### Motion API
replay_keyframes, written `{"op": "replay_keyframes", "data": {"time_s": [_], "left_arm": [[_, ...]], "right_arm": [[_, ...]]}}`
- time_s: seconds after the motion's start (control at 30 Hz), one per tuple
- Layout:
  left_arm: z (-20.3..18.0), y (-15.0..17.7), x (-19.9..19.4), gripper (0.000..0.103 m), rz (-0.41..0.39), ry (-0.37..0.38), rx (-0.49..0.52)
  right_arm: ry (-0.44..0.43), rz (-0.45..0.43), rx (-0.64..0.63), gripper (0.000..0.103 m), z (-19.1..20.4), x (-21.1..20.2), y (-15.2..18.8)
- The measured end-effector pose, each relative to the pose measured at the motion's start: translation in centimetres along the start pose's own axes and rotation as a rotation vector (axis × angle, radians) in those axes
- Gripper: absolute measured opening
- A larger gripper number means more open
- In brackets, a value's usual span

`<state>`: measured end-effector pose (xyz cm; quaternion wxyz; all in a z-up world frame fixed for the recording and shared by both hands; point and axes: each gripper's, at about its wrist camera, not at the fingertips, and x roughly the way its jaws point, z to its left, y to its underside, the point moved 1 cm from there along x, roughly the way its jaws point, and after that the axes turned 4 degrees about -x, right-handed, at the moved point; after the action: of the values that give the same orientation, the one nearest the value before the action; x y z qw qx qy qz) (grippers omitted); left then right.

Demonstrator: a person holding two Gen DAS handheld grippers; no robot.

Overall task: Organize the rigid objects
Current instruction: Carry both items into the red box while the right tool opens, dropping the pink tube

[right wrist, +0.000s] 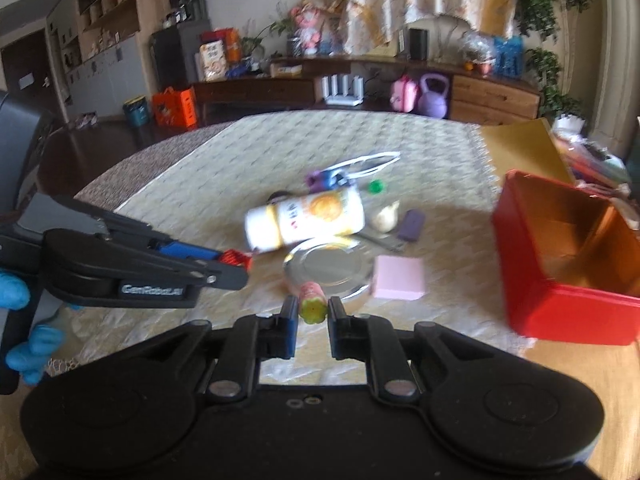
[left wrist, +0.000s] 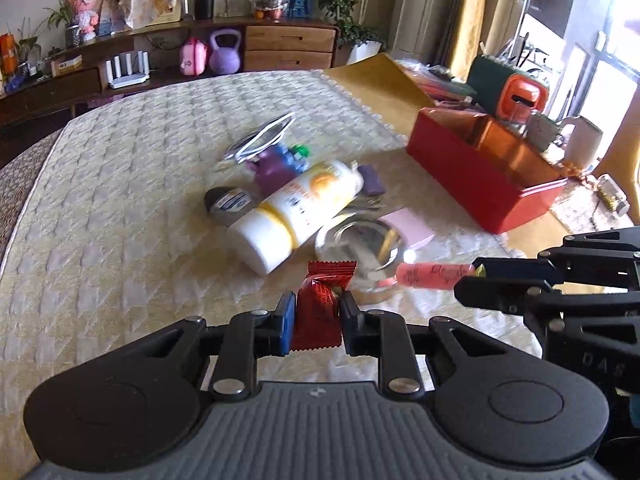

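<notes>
Left wrist view shows the left gripper [left wrist: 317, 312] clamped on a red candy wrapper [left wrist: 320, 304] above the tablecloth [left wrist: 120, 200], while the right gripper [right wrist: 313, 312] pinches a pink tube [right wrist: 312, 300] near the red box [right wrist: 560, 260].

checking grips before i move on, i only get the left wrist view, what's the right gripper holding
Observer: The right gripper is shut on a pink tube with a yellow-green flower-shaped end.
Operator: anything hidden behind the bottle
Observer: A pale garlic-like bulb lies right of the white and orange bottle.
Operator: who holds the left one
Observer: A blue-gloved hand holds the left gripper, shut on its red wrapped candy.
</notes>
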<state>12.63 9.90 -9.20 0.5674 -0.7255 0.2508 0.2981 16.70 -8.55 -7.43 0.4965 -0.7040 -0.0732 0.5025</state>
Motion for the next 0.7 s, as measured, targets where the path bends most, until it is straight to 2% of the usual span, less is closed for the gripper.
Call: {"op": "replay_keyframes", "data": {"time_s": [0.33, 0.7], "left_arm": [[-4.2, -4.2, -0.5, 0.023, -0.036, 0.051, 0.039], [-10.1, -8.8, 3.6, 0.023, -0.01, 0.056, 0.119]], "right_arm": [[0.108, -0.106, 0.07, 0.014, -5.9, -4.0, -1.7], [0.231, -0.15, 0.122, 0.014, -13.0, -4.7, -2.3]]}}
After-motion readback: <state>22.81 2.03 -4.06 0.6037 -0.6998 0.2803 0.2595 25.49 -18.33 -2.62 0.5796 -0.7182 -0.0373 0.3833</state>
